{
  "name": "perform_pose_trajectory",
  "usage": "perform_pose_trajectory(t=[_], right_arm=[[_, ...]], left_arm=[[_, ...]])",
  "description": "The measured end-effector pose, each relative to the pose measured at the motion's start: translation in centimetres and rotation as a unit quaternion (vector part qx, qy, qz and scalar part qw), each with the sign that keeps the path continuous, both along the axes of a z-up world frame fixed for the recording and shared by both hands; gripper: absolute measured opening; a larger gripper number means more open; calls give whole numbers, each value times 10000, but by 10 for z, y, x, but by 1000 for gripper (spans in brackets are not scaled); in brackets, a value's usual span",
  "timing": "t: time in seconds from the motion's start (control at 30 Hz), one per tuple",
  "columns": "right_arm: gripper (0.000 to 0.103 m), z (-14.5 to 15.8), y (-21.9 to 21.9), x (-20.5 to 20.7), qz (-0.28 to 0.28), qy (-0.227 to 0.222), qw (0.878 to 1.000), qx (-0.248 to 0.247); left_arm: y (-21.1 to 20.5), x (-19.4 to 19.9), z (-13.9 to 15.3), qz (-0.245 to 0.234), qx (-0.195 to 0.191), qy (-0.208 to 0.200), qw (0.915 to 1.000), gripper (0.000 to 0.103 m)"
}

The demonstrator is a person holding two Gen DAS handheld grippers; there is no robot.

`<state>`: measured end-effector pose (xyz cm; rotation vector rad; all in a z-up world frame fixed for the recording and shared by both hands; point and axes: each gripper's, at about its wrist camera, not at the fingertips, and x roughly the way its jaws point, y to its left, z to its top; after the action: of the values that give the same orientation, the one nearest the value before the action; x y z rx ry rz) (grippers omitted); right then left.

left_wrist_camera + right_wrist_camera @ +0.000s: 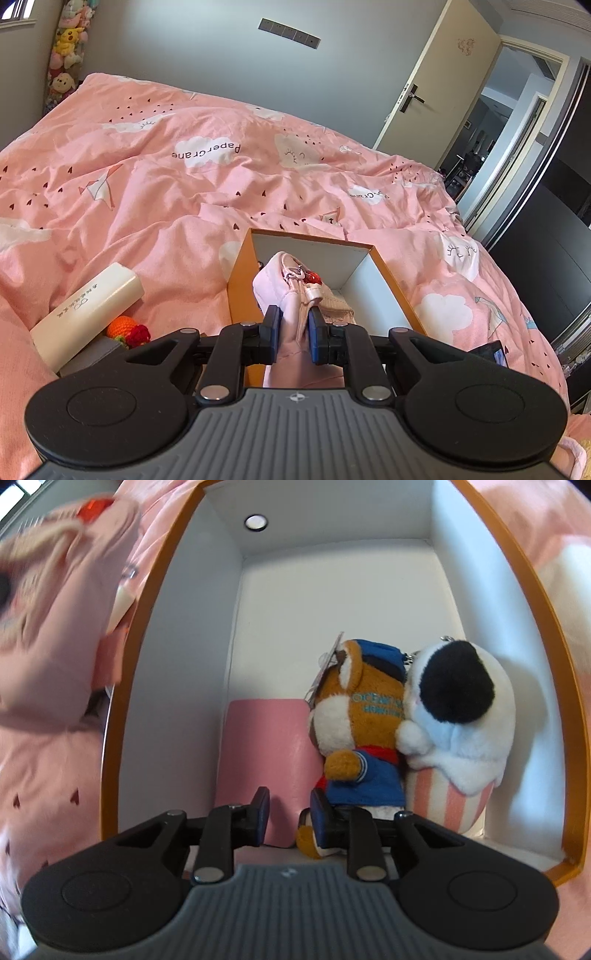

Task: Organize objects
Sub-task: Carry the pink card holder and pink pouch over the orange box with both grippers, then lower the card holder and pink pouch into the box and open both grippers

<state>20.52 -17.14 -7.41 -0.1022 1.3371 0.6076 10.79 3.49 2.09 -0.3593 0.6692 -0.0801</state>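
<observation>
We hold our left gripper angled moderately downward, its blue pads pressed tight against a pink plush pinched between them. Our right gripper points steeply down, its jaws parted with a clear gap between them. Nothing sits between its pads, and they press on nothing.

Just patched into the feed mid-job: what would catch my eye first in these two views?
The orange-walled box on the pink bedspread stands out, holding a brown bear plush in blue beside a white plush with a black patch and a pink block. The left gripper is shut on a pale pink plush at the box's rim, while the right gripper hangs open inside the box.
</observation>
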Motion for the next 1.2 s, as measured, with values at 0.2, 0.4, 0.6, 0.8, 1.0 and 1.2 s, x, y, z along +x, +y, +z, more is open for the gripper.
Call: perform_pose_trajectory(t=[0.2, 0.4, 0.6, 0.8, 1.0, 1.2], right_arm=[[19, -10, 11, 2, 353, -57, 9992, -164], [20, -2, 6, 1, 527, -188, 9984, -59], [21, 47, -25, -18, 727, -1204, 9900, -69], [28, 60, -55, -12, 277, -1797, 9830, -265], [34, 53, -55, -2, 440, -1684, 9847, 27], [34, 36, -39, -9, 796, -1572, 9844, 2]], left_arm=[[-12, 9, 2, -233, 7, 9, 9997, 18], [-24, 18, -6, -487, 106, 227, 9985, 18], [-41, 23, -17, -534, 382, 614, 9960, 18], [-69, 26, -31, -592, 1043, 1033, 9874, 18], [-98, 26, -46, -703, 1810, 1255, 9729, 18], [-107, 29, -59, -772, 1935, 1530, 9660, 18]])
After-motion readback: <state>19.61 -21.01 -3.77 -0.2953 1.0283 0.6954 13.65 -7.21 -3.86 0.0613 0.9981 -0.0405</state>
